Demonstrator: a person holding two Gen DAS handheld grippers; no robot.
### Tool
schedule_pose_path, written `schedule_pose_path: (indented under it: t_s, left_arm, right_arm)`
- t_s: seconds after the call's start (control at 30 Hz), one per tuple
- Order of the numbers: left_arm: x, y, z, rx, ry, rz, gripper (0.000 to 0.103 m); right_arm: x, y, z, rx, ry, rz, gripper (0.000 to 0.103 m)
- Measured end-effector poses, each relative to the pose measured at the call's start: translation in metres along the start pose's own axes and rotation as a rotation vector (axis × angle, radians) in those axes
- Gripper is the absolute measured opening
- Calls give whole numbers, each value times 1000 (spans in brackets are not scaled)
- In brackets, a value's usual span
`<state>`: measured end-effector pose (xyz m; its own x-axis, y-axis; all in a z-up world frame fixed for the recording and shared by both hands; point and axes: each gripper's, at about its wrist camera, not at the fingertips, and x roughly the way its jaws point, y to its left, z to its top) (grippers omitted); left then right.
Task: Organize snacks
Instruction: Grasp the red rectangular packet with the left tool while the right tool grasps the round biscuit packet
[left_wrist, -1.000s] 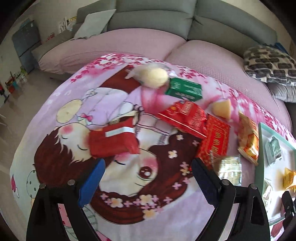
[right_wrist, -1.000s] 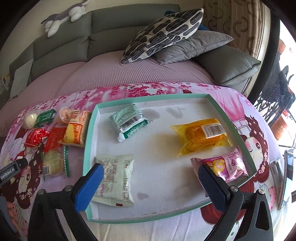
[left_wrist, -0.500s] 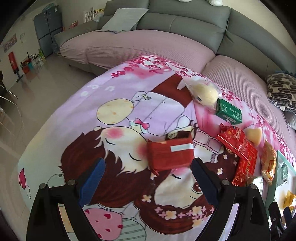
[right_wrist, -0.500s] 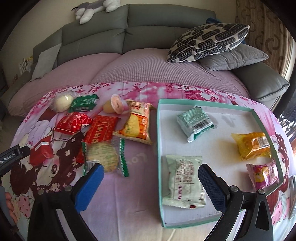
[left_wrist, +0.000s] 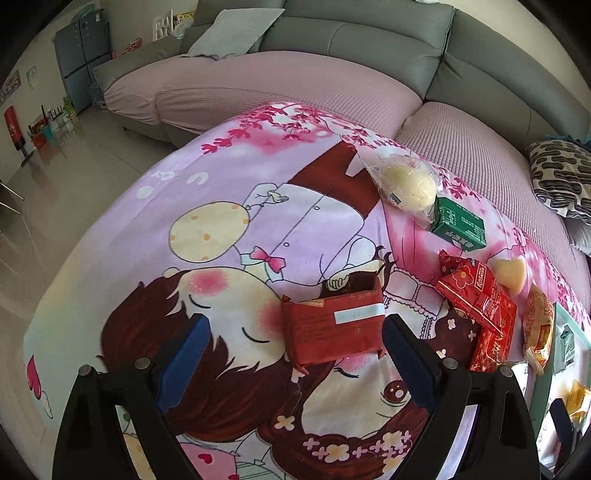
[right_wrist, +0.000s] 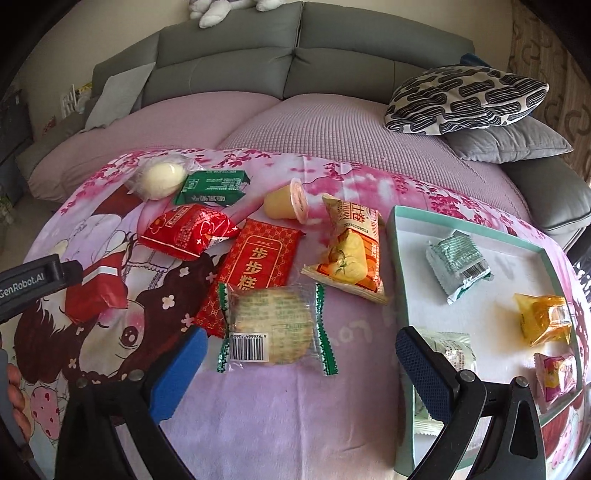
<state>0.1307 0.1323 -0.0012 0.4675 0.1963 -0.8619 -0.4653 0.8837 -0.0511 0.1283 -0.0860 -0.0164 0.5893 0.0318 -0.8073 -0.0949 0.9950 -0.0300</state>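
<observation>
We noted four packets already lying in the teal tray (right_wrist: 400, 266) at the right: a green-and-white packet (right_wrist: 458, 263), a yellow packet (right_wrist: 543, 319), a pink packet (right_wrist: 556, 373) and a pale green packet (right_wrist: 448, 350). Both tongs stood apart and empty: the left gripper (left_wrist: 295, 360) straddled the dark red packet (left_wrist: 332, 326) at the left of the cartoon-print cloth (left_wrist: 221, 184), and the right gripper (right_wrist: 301, 369) sat just near of the clear-wrapped round cracker (right_wrist: 271, 323). Left on the cloth, by our count, were eight snacks, so we judged the job about a third done.
</observation>
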Motion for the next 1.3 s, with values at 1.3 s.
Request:
schedule_pose_path:
  t_s: [1.3]
  left_arm:
    - [47, -27, -12, 89, 17, 17, 103]
  right_arm:
    - [37, -2, -6, 61, 54, 26, 103]
